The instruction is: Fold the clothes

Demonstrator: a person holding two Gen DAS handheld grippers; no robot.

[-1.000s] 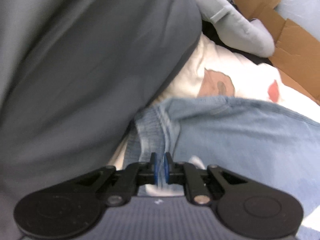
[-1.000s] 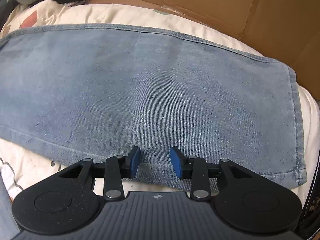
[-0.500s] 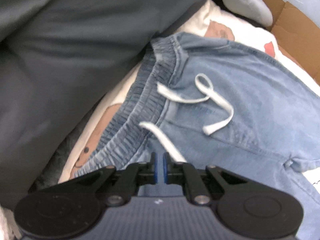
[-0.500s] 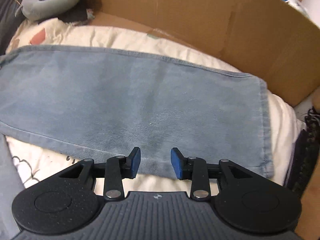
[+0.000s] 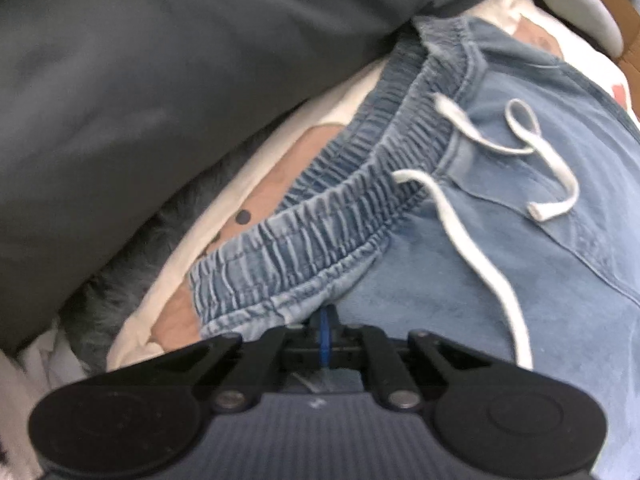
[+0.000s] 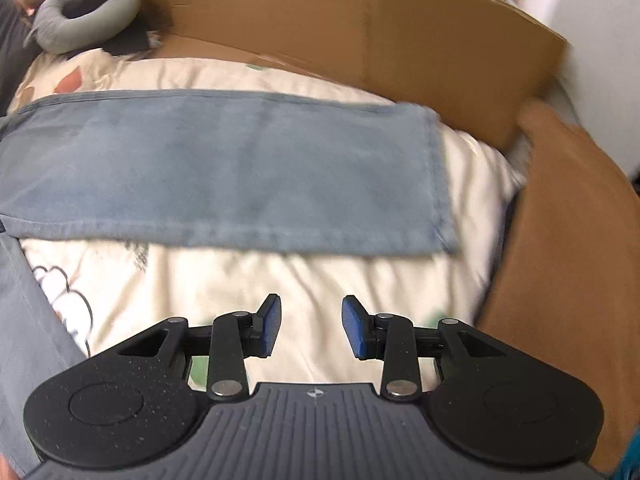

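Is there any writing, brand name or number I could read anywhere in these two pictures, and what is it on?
No readable words or numbers in either view.
Right hand-held gripper: only a small white crosshair mark on its body, no letters.
Left hand-held gripper: a tiny white mark on its body, too blurred to read.
Colourful items behind the cardboard box: too blurred to read.
Jeans and bedsheet: pictures only, no text.

Blue denim drawstring trousers [image 6: 224,168] lie flat across cream printed duvet [image 6: 320,276]; brown cardboard box [image 6: 360,28] behind; grey neck pillow [image 6: 84,20] at far-left corner.
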